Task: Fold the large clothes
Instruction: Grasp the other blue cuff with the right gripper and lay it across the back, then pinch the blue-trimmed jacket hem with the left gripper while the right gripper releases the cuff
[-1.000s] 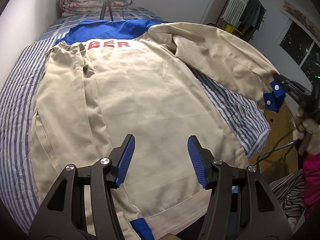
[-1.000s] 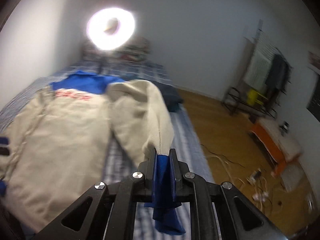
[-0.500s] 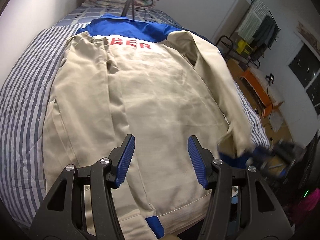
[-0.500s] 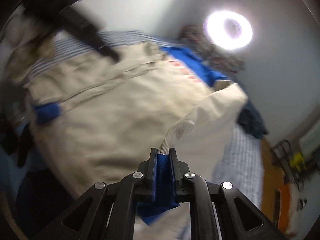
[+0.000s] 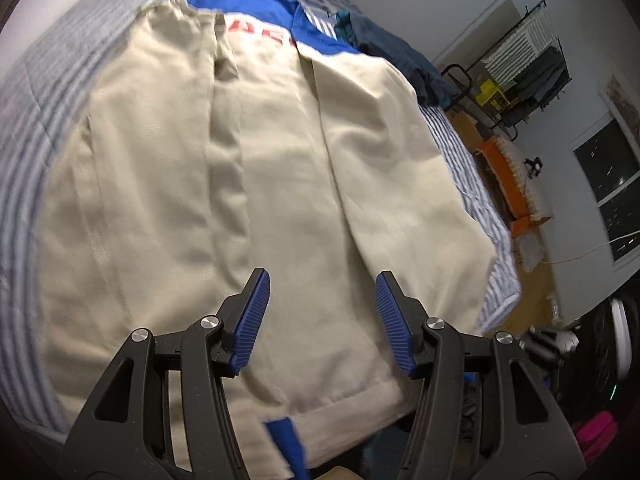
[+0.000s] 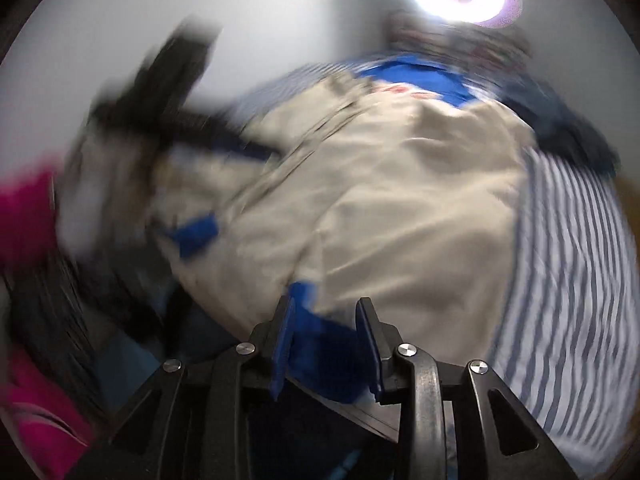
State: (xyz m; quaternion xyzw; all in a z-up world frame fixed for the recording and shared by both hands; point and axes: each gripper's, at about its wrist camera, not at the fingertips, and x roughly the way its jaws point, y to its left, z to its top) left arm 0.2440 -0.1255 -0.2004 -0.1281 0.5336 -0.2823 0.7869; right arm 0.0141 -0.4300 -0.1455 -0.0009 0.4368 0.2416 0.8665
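Covering most of the striped bed (image 5: 476, 160), the beige jacket (image 5: 256, 168) lies flat with its blue yoke at the far end and both sleeves folded onto the body. The left gripper (image 5: 320, 324) hangs above the near hem, jaws wide and empty. The right gripper (image 6: 326, 346) is partly open, the blue cuff (image 6: 320, 344) loose between its fingers.
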